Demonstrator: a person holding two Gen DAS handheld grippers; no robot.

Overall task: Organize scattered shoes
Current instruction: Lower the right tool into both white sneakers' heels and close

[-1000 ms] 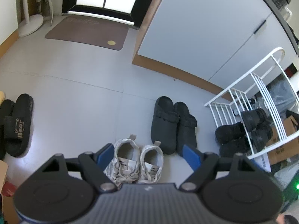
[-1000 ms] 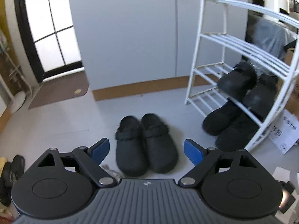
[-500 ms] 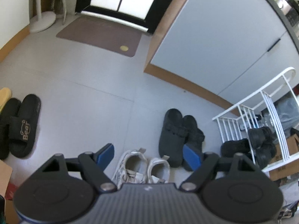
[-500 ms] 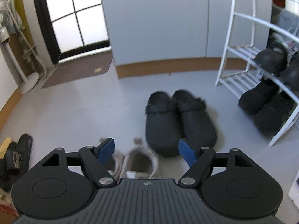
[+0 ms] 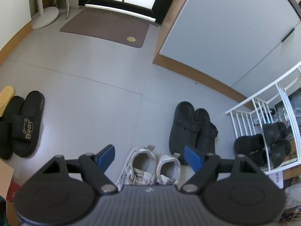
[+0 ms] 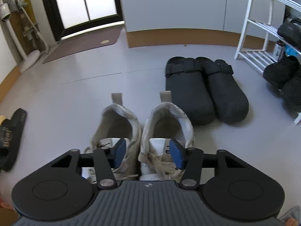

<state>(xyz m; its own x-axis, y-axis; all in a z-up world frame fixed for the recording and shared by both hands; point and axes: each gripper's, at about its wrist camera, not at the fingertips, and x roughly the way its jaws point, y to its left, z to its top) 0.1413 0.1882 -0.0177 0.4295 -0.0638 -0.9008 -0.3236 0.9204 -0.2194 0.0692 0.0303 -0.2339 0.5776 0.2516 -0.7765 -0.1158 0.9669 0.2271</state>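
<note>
A pair of worn white sneakers point(image 6: 165, 116) stands side by side on the grey floor, heels away from me. My right gripper point(image 6: 147, 154) is low over them with one blue finger point(image 6: 119, 151) inside the left shoe's mouth and the other inside the right shoe's. Its jaws are closing, the two inner collars are between them, and the pads stand off the fabric. My left gripper point(image 5: 149, 154) hangs open above the same sneakers point(image 5: 146, 162), holding nothing. Black clogs point(image 6: 205, 90) sit paired just right of the sneakers.
A white wire shoe rack point(image 6: 250, 24) at the right carries black shoes point(image 6: 282, 71). Black "Bear" slides point(image 5: 24, 124) and a yellow slipper point(image 5: 6, 94) lie far left. A brown doormat point(image 5: 107, 28) and a fan base point(image 5: 45, 17) are by the door, beside a grey cabinet point(image 5: 225, 37).
My right gripper dropped from above the clogs down to the white sneakers, and its jaws narrowed with a finger going into each shoe. My left gripper drifted slightly and stayed open.
</note>
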